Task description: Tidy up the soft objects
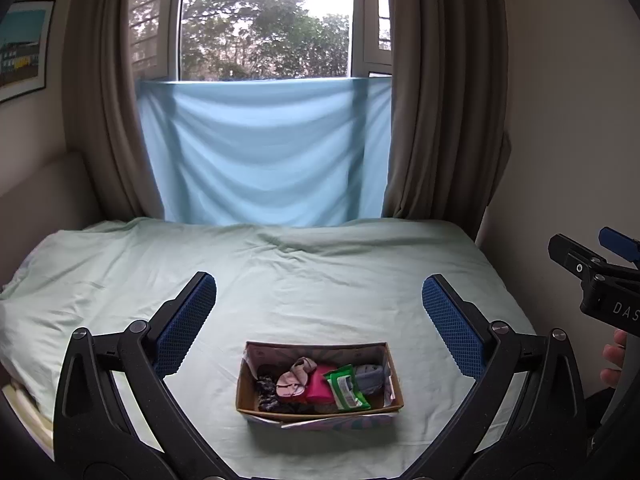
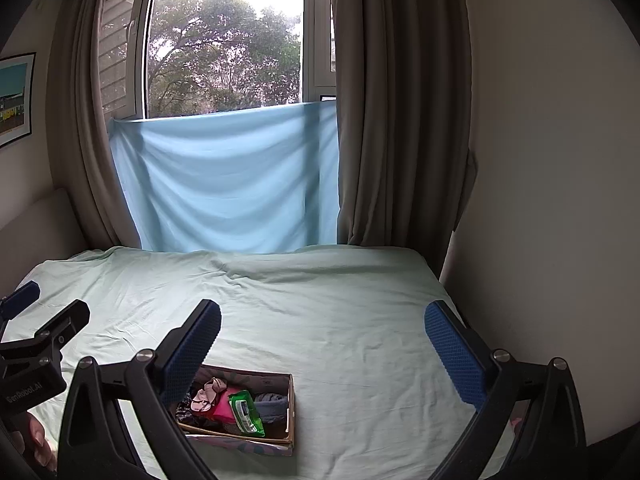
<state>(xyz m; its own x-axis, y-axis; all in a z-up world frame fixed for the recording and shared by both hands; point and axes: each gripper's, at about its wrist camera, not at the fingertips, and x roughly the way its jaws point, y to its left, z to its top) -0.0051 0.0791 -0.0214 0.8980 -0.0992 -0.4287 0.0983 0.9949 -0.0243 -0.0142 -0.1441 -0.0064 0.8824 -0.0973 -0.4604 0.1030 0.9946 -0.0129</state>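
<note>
A shallow cardboard box (image 1: 390, 372) (image 2: 291, 408) sits on the pale green bed sheet (image 1: 320, 280) (image 2: 340, 320). Inside lie a pink sock (image 1: 294, 376) (image 2: 208, 394), a magenta cloth (image 1: 320, 388) (image 2: 222, 408), a green wipes pack (image 1: 346, 388) (image 2: 246, 412), a grey-blue fabric piece (image 1: 370, 378) (image 2: 272, 404) and dark patterned fabric (image 1: 266, 392). My left gripper (image 1: 320, 312) hovers open above and in front of the box, holding nothing. My right gripper (image 2: 322, 340) is open too, to the right of the box, its left finger partly covering the box's left end.
Beyond the bed hangs a light blue cloth (image 1: 264, 152) (image 2: 228, 180) under a window, flanked by brown curtains (image 1: 440, 100) (image 2: 400, 120). A wall (image 2: 540, 160) bounds the bed's right side. A framed picture (image 1: 24, 48) hangs at left. A hand (image 1: 614, 360) holds the other gripper.
</note>
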